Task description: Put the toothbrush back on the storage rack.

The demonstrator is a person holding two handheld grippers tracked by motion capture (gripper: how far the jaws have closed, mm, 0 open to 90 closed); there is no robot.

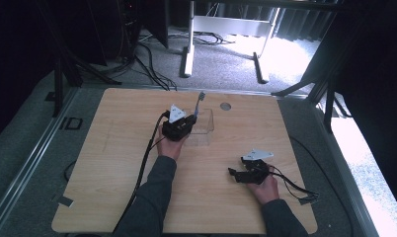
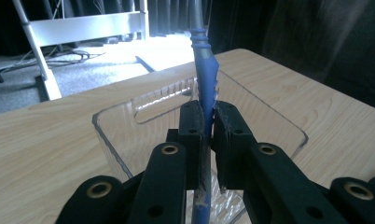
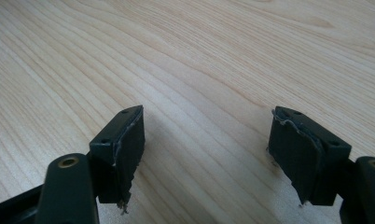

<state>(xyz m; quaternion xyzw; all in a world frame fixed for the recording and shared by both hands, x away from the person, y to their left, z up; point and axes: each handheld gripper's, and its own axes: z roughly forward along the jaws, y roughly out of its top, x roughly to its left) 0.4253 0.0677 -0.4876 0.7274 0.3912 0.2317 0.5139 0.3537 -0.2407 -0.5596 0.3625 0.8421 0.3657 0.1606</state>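
A blue toothbrush (image 2: 205, 74) stands almost upright between the jaws of my left gripper (image 2: 207, 122), which is shut on its handle. In the high view the toothbrush (image 1: 200, 102) sticks up over the clear plastic box (image 1: 206, 129), with the left gripper (image 1: 188, 122) at the box's left side. The clear box (image 2: 129, 126) lies just beyond the jaws in the left gripper view. My right gripper (image 1: 231, 173) rests low over the wooden table (image 1: 117, 163) at the front right. Its jaws stand wide apart with nothing between them, and the right gripper (image 3: 206, 149) looks down on bare wood.
A round grommet hole (image 1: 225, 106) sits near the table's far edge. Cables (image 1: 142, 168) trail from both grippers toward the front edge. Beyond the table stand a white desk frame (image 1: 226, 29) and floor cables on grey carpet.
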